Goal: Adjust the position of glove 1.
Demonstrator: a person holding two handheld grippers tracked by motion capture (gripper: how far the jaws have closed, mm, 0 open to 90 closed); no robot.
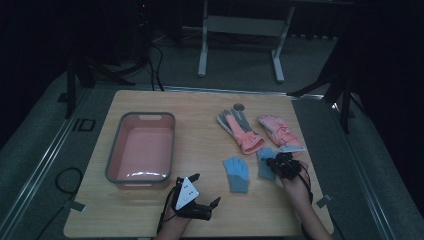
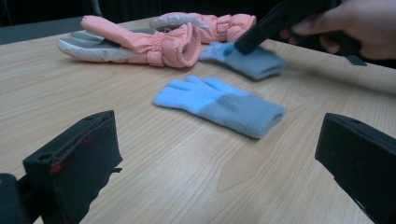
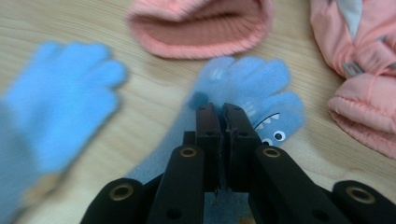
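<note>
Two small blue knit gloves lie on the wooden table. One blue glove [image 1: 236, 173] [image 2: 219, 105] [image 3: 60, 102] lies flat, fingers pointing away from me. The other blue glove [image 1: 264, 165] [image 2: 261, 63] [image 3: 261, 84], with a toothy face printed on it, is under my right gripper [image 1: 276, 162] [image 3: 223, 109] [image 2: 239, 45], whose jaws are pressed together on its fabric near the palm. My left gripper [image 1: 206, 189] [image 2: 215, 158] rests near the front edge, jaws wide apart with nothing between them, facing the flat glove.
Two pink and grey padded gloves [image 1: 242, 131] [image 1: 280, 132] lie behind the blue ones. A pink basin [image 1: 148, 115] with a grey rim stands on the left half of the table. A small round disc [image 1: 239, 106] lies near the far edge.
</note>
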